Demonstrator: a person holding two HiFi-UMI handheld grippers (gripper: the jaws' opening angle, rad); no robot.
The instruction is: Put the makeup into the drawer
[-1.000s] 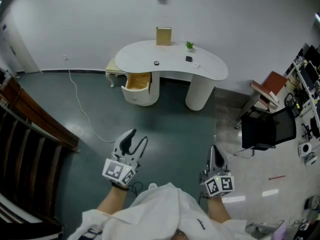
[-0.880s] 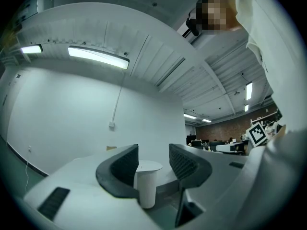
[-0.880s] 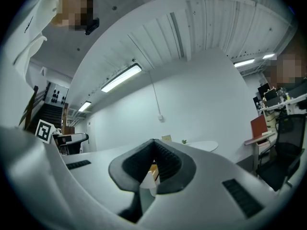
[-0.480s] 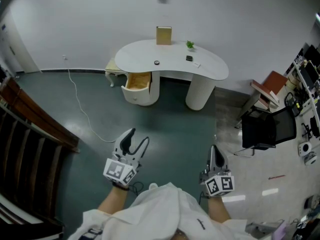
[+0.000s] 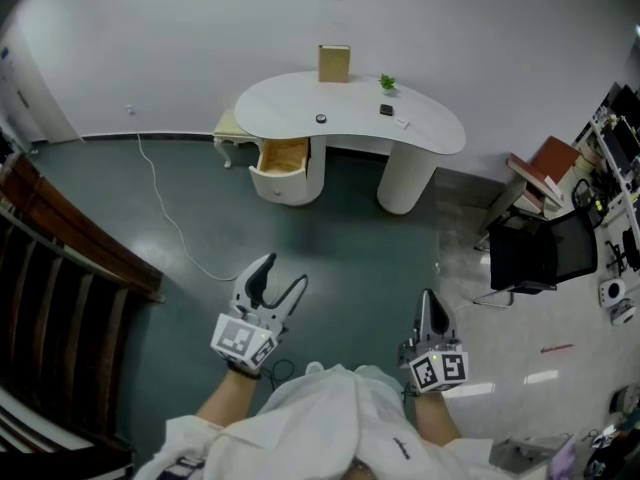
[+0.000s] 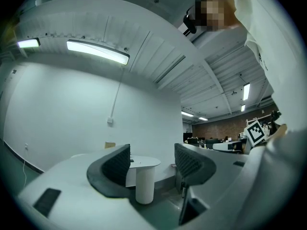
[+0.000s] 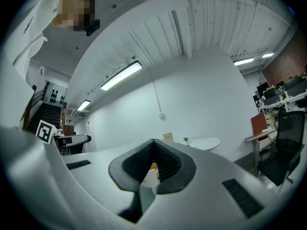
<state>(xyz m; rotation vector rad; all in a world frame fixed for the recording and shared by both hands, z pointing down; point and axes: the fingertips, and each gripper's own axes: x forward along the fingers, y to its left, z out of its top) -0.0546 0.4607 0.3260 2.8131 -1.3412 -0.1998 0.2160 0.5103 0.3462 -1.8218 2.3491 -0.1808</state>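
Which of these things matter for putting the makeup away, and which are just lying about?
For the job: open drawer, white desk, small dark items on it (probably the makeup).
Just lying about: plant, tan box, floor cable, black chair.

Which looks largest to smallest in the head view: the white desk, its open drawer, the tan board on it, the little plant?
White desk, open drawer, tan board, plant. All sit similarly far away, so the ranking seems safe.
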